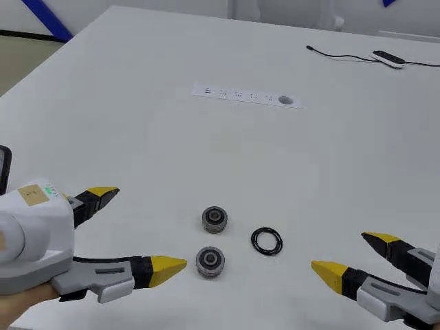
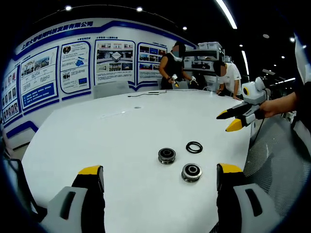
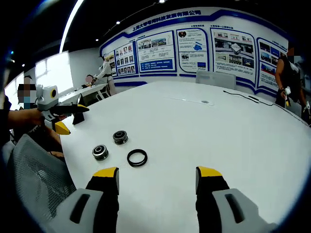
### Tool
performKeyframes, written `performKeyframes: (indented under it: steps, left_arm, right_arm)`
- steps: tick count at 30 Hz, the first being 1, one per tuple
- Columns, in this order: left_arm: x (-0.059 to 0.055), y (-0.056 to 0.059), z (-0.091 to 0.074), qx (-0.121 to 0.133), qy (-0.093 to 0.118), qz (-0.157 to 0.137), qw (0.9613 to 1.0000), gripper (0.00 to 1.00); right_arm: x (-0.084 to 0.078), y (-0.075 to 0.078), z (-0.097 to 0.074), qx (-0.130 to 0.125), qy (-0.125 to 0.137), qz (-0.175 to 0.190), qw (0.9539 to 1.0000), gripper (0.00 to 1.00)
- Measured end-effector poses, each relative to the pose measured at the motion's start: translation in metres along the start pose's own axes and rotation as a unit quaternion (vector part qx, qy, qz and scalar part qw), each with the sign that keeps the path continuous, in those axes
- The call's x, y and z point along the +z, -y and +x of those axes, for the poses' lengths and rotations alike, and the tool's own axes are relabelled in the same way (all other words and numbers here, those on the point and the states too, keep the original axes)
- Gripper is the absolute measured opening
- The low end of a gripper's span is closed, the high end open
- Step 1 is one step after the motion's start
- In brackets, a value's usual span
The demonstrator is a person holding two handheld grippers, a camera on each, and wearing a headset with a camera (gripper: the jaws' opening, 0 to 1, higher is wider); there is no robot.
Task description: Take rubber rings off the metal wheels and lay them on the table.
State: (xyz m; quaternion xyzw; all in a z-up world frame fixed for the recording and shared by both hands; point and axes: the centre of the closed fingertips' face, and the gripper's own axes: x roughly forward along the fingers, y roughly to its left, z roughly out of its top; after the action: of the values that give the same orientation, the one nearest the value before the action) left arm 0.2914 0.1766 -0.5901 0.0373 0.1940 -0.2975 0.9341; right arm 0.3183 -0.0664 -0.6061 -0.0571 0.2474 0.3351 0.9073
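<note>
Lying clear of fingers (image 1: 163, 267): rubber ring (image 1: 266, 241)

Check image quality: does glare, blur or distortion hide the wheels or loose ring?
Head view: even light, faint shadows; far wheel, near wheel and loose ring sharp. Both gripper views: fisheye bows the table edge, ceiling strip light flares, parts small, legible.
</note>
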Motion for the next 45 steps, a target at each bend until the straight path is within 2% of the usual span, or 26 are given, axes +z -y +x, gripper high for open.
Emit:
performKeyframes:
  steps: [4, 8, 12, 21, 31, 45]
  left_arm:
    - [-0.01, 0.002, -0.003, -0.002, -0.008, -0.005, 1.0, 1.0]
    - [-0.018, 0.0, -0.005, 0.0, -0.02, -0.002, 0.9998, 1.0]
    - [-0.016, -0.001, -0.007, 0.001, -0.015, -0.007, 0.9999, 1.0]
    - [-0.016, 0.001, -0.005, 0.001, -0.018, -0.005, 0.9998, 1.0]
    - [-0.02, 0.013, -0.005, -0.007, -0.025, -0.002, 0.9997, 1.0]
    - [-0.019, 0.019, -0.007, -0.01, -0.028, 0.005, 0.9996, 1.0]
  right_arm:
    - [0.006, -0.001, 0.003, -0.006, 0.003, -0.006, 1.0, 0.71]
    - [0.013, -0.006, 0.008, 0.003, 0.009, -0.012, 0.9999, 0.75]
    - [0.013, -0.008, 0.009, 0.007, 0.005, -0.017, 0.9998, 0.76]
    - [0.01, -0.005, 0.009, 0.008, -0.004, -0.01, 0.9999, 0.76]
    - [0.014, -0.009, 0.014, 0.02, -0.003, -0.012, 0.9997, 0.76]
    - [0.018, -0.012, 0.013, 0.025, 0.01, -0.001, 0.9996, 0.76]
